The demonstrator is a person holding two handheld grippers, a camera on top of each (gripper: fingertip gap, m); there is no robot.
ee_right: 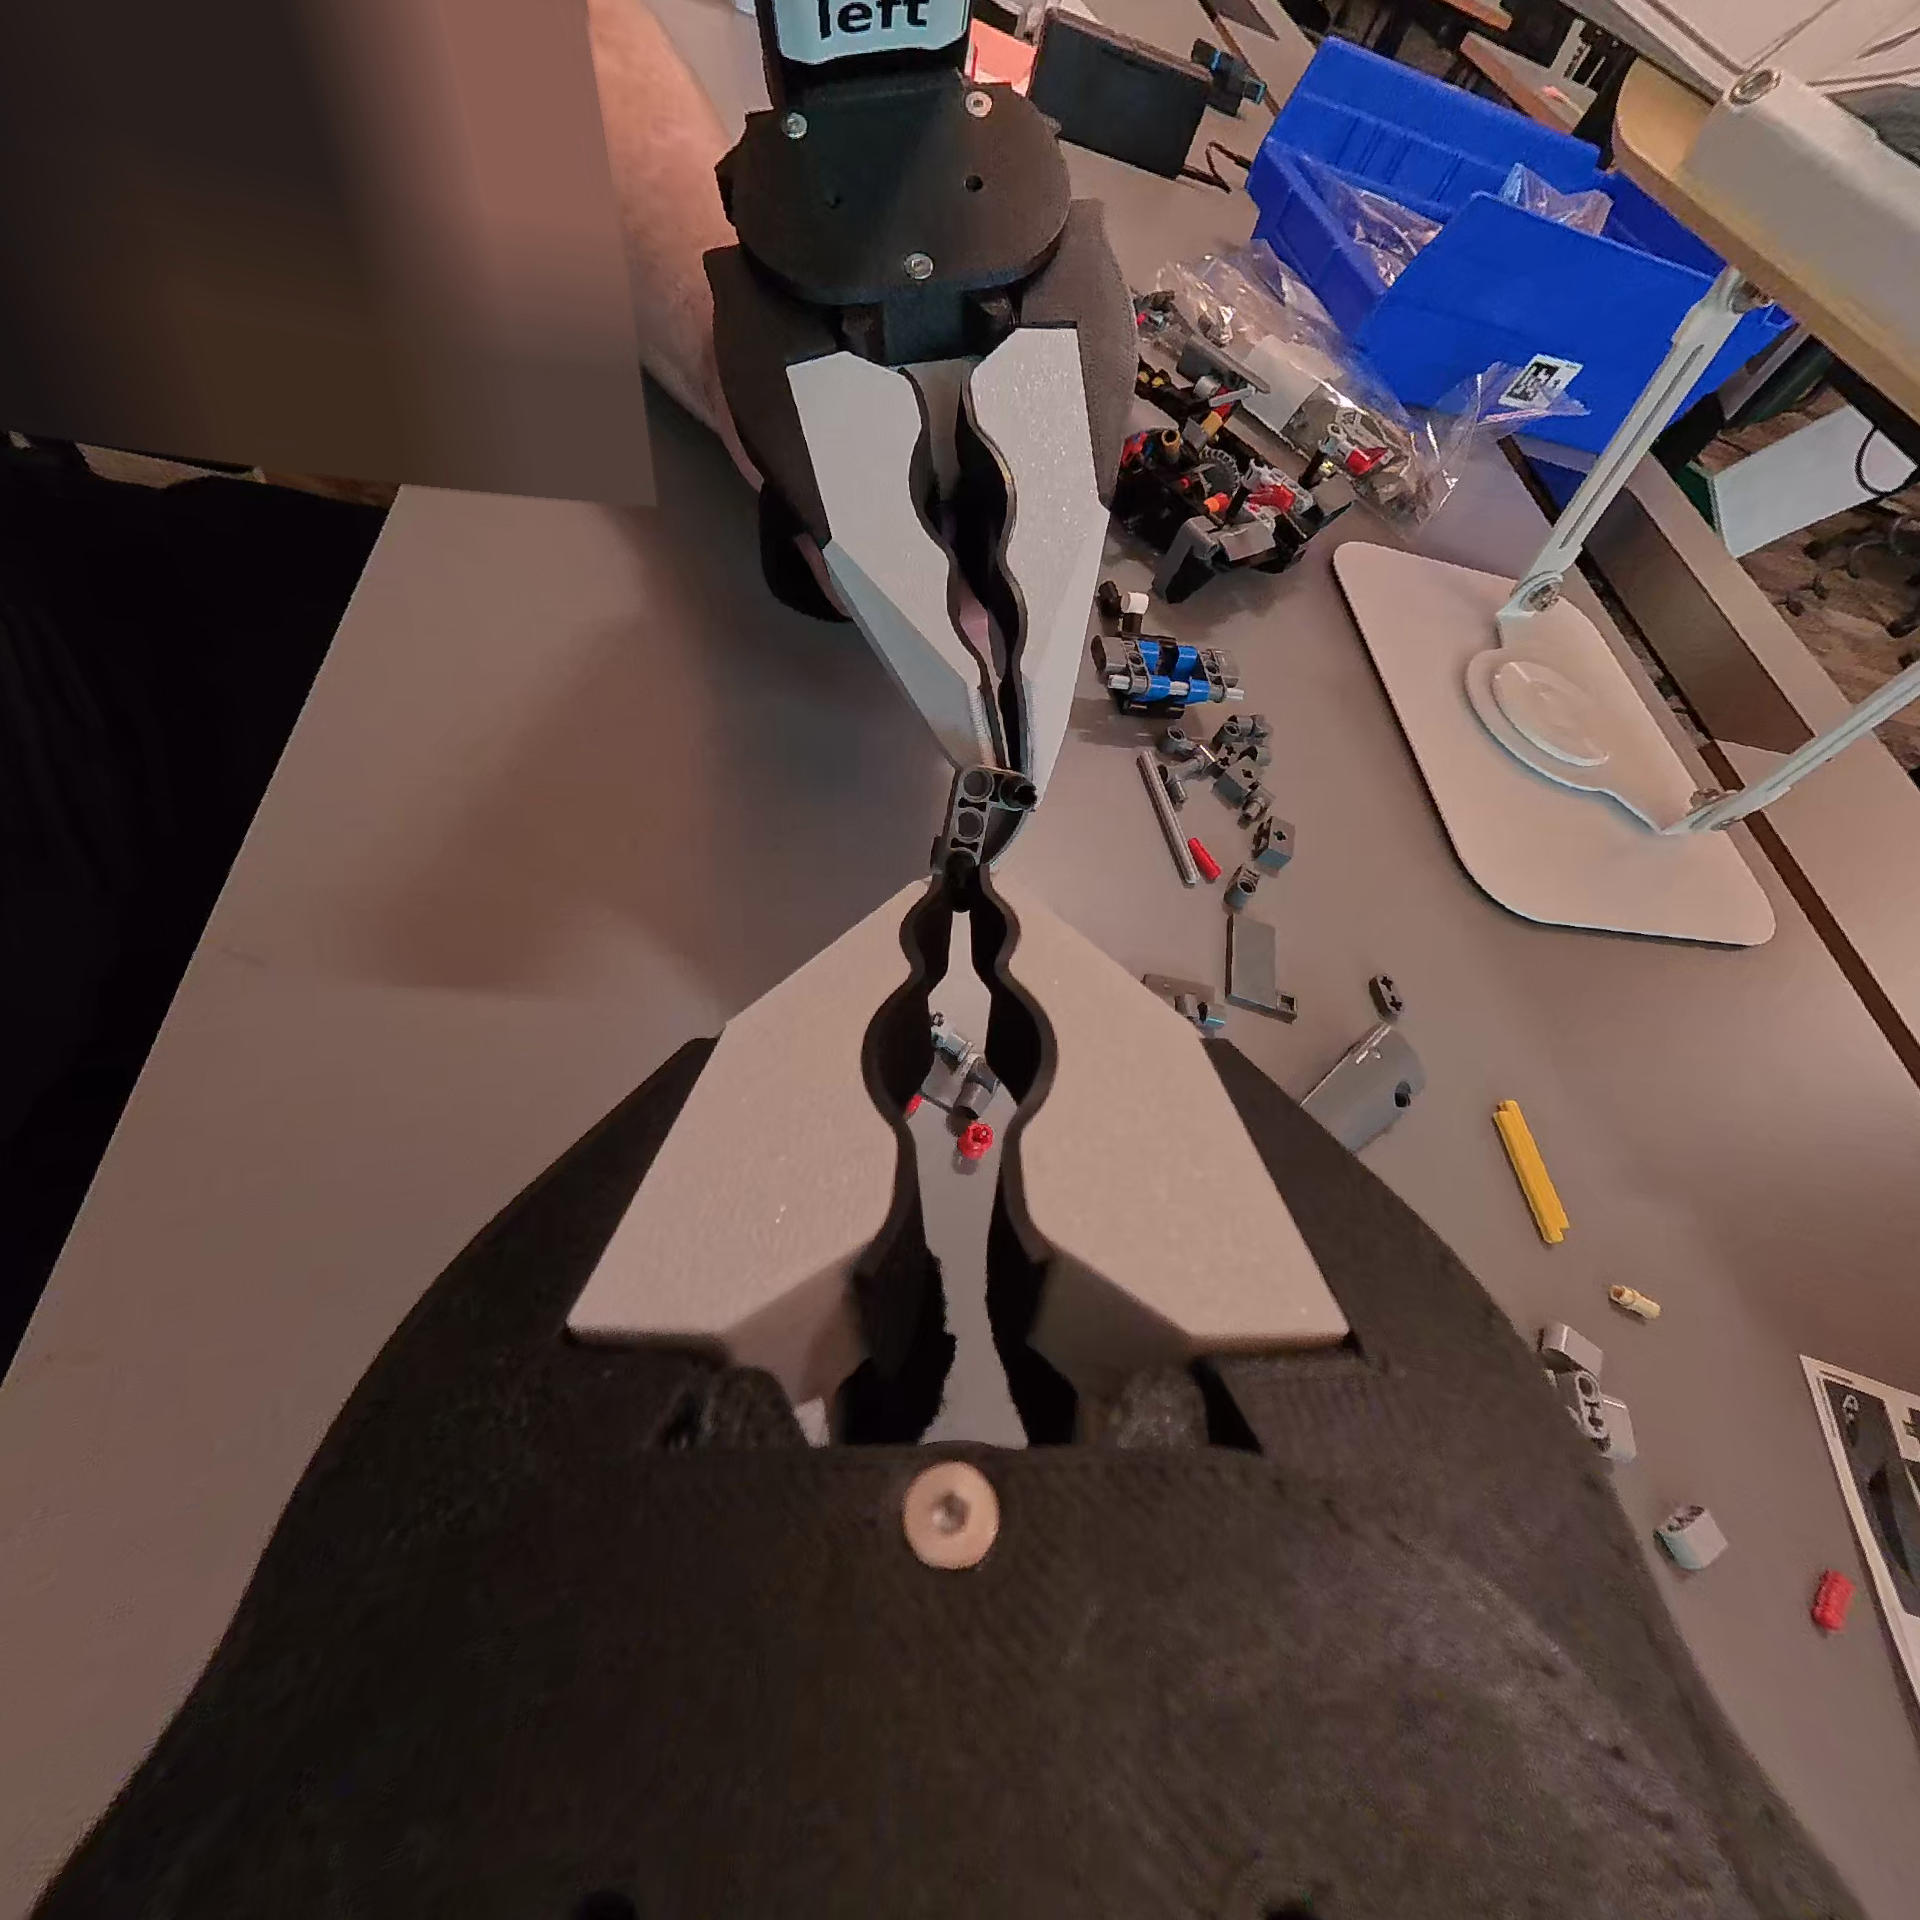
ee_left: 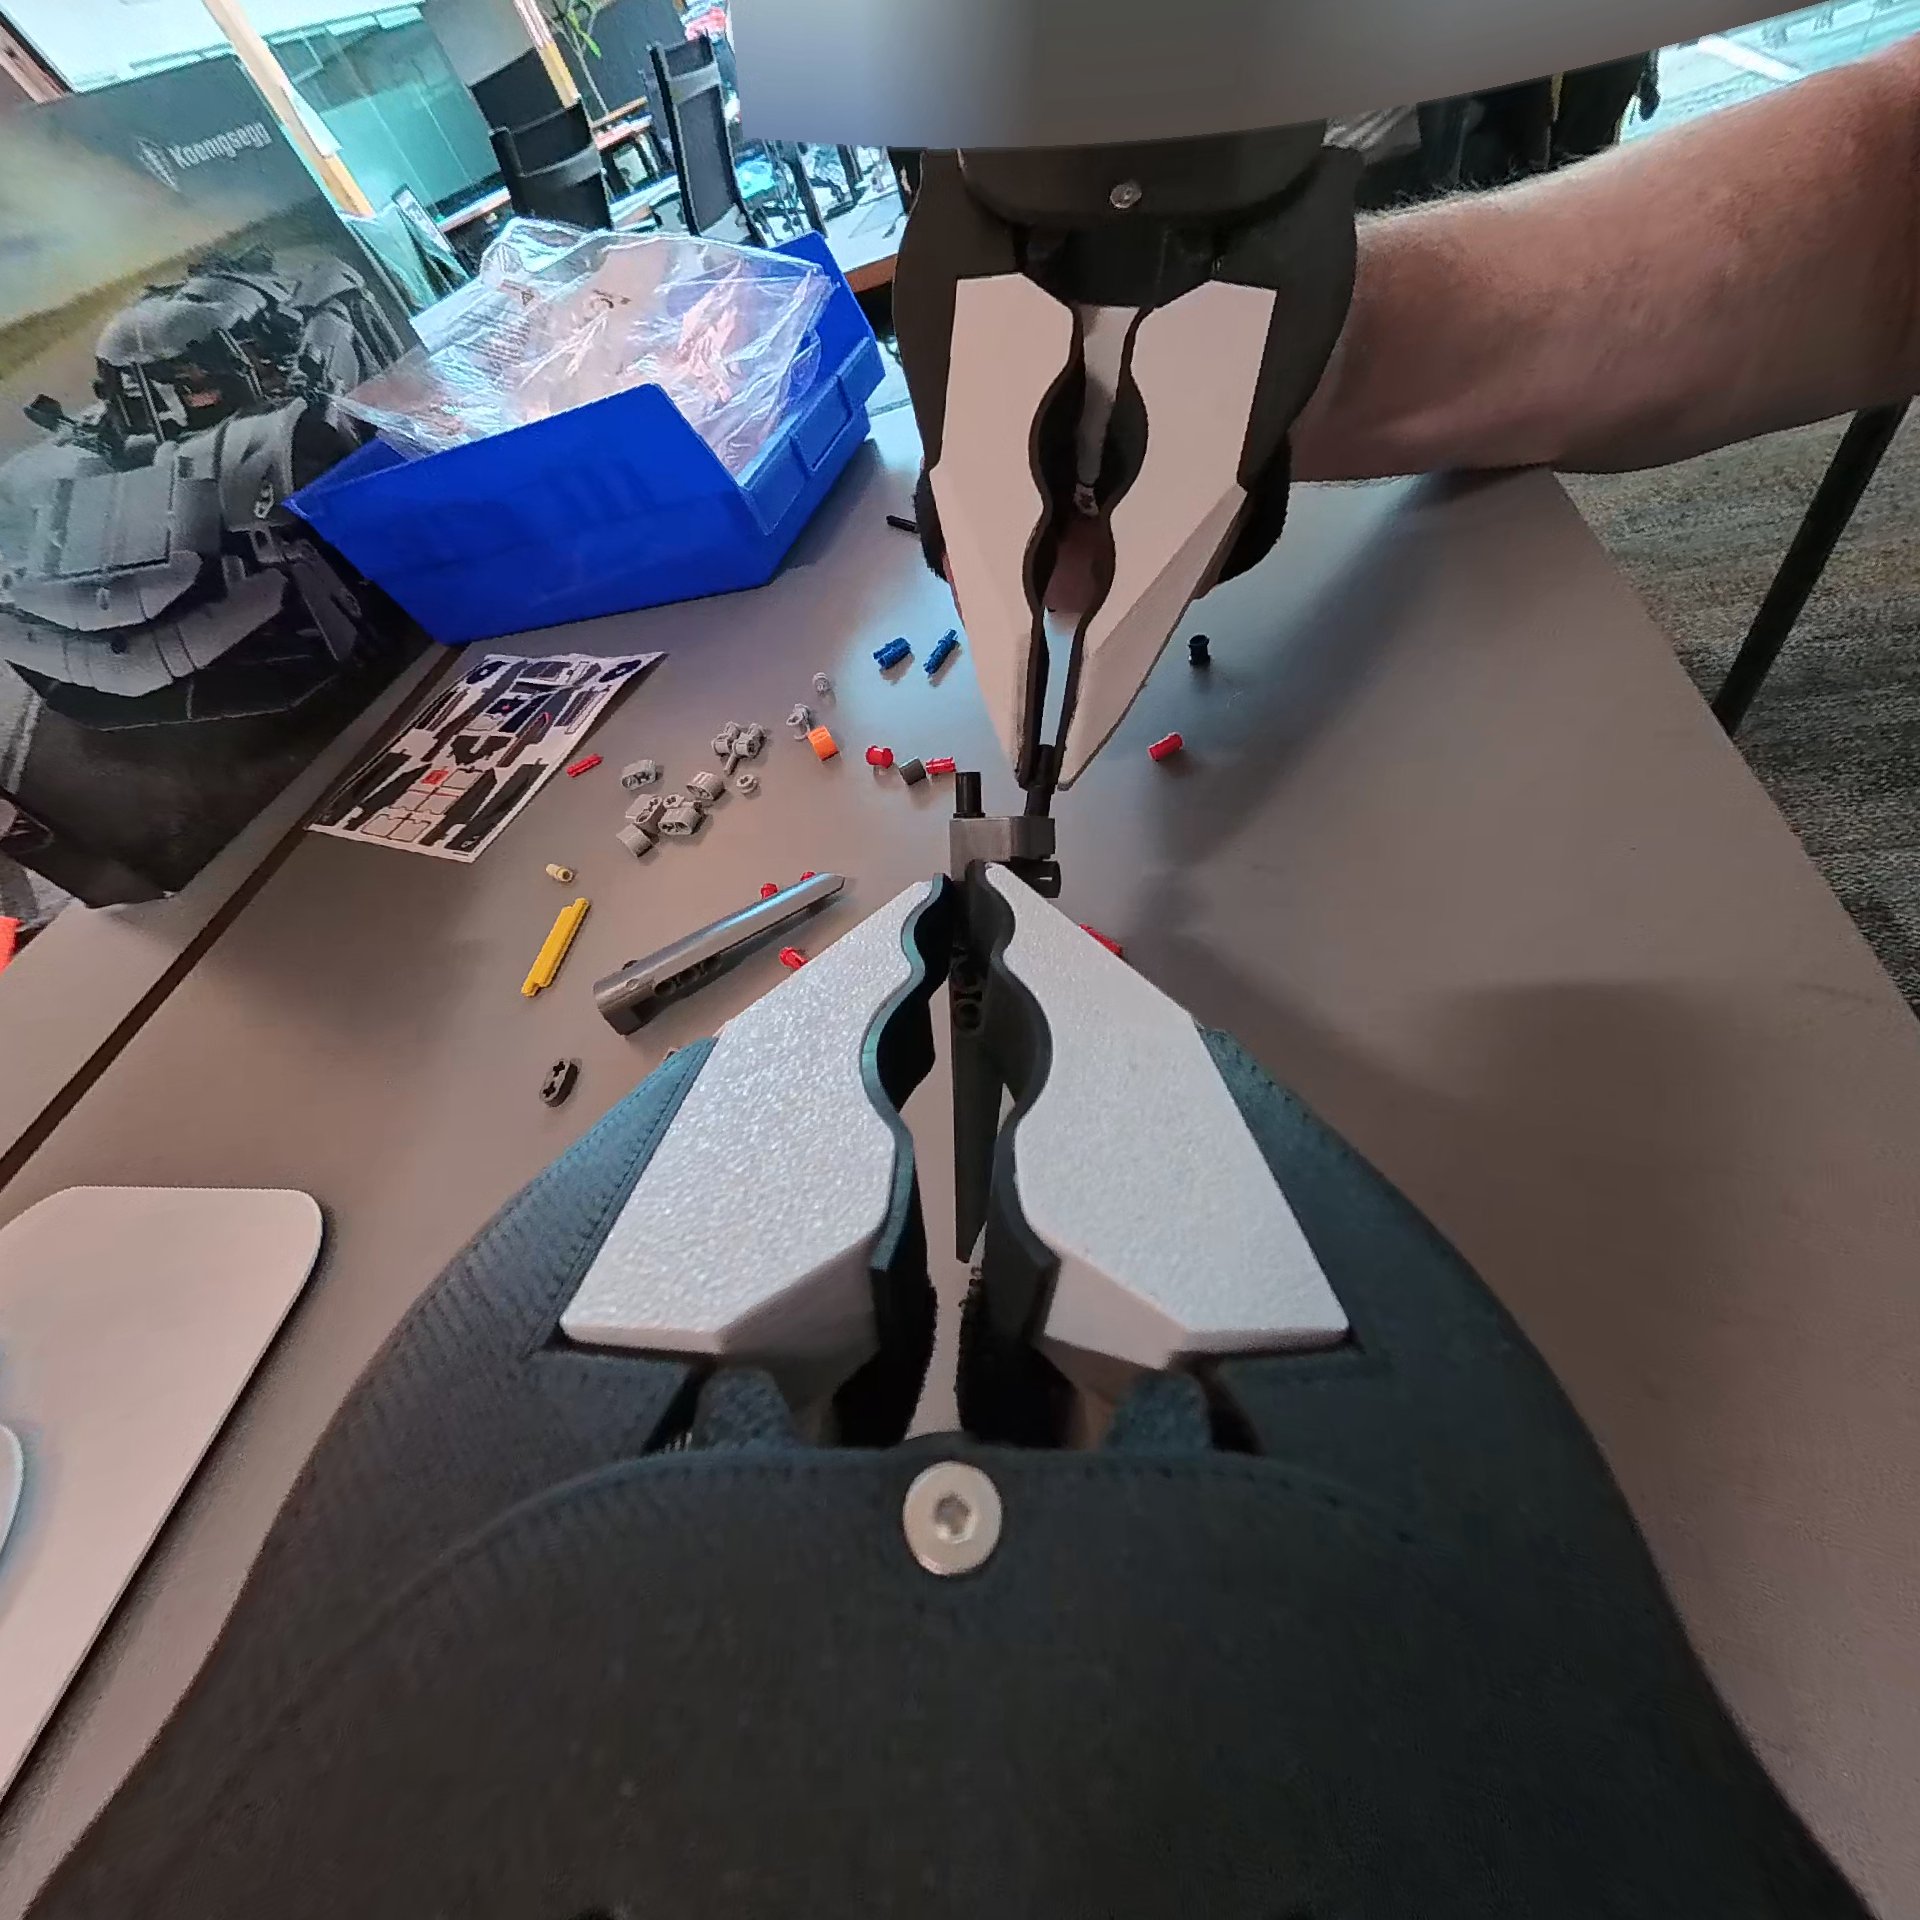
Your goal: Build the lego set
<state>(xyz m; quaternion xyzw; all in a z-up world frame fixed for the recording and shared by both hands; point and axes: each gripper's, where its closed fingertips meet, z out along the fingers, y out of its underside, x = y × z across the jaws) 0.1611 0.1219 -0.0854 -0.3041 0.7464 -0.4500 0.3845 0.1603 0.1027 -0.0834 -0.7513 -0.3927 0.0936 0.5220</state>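
My left gripper [ee_left: 966, 891] is shut on a dark grey lego beam [ee_left: 1000, 837] and holds it upright above the grey table [ee_left: 1455, 935]. A black pin [ee_left: 968, 795] sticks up from the beam's left end. My right gripper [ee_left: 1042, 774] comes in from the far side, shut on a second black pin [ee_left: 1037, 802] at the beam's right end. In the right wrist view my right gripper [ee_right: 961, 902] pinches that black pin [ee_right: 961, 878] against the end of the beam [ee_right: 975, 823], which the left gripper [ee_right: 1003, 771] grips from above.
Loose grey connectors [ee_left: 675, 805], red pins, a yellow axle [ee_left: 556, 945] and a long grey beam [ee_left: 717, 951] lie on the table to the left. A sticker sheet [ee_left: 488, 748], a blue bin [ee_left: 582, 499] and the set's box [ee_left: 156, 468] stand behind. A part-built assembly [ee_right: 1216, 499] sits by a stand's white base [ee_right: 1558, 748]. The tips of both grippers are at nearly the same place. Left tips and right tips are each some 20 cm from the yellow axle [ee_left: 556, 945]. It turns up in the right wrist view [ee_right: 1531, 1172] as well.
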